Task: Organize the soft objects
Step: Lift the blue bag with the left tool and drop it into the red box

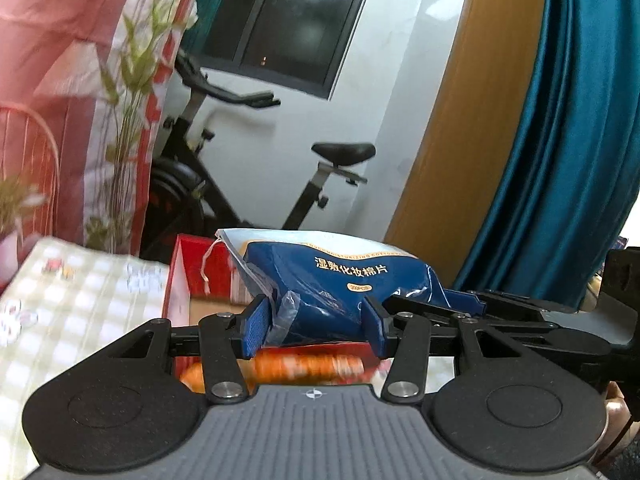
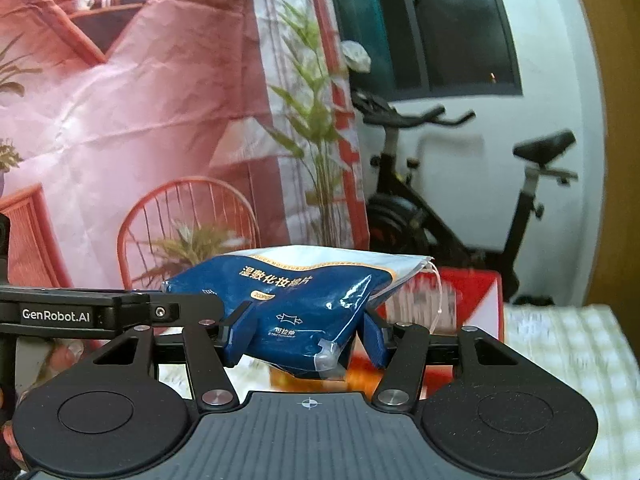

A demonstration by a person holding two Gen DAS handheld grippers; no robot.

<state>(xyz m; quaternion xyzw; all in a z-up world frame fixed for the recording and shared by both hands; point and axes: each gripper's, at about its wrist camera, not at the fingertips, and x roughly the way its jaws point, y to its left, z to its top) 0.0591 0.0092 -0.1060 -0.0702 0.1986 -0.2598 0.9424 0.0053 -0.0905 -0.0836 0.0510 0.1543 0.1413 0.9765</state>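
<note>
Cotton-pad bag above red box, exercise bike behind

- Looks like a room in somebody's home, kind of a spare room used for a bit of everything.
- There's an exercise bike parked against the white wall, right under a dark window.
- Teal curtains hang on one side next to a yellow-brown door or panel.
- A big printed backdrop with a red chair and plants on it hangs on the other side, wrinkles and all.
- The worktop has a checked cloth on it, like a household table, with a red box sitting at the far end.
</note>
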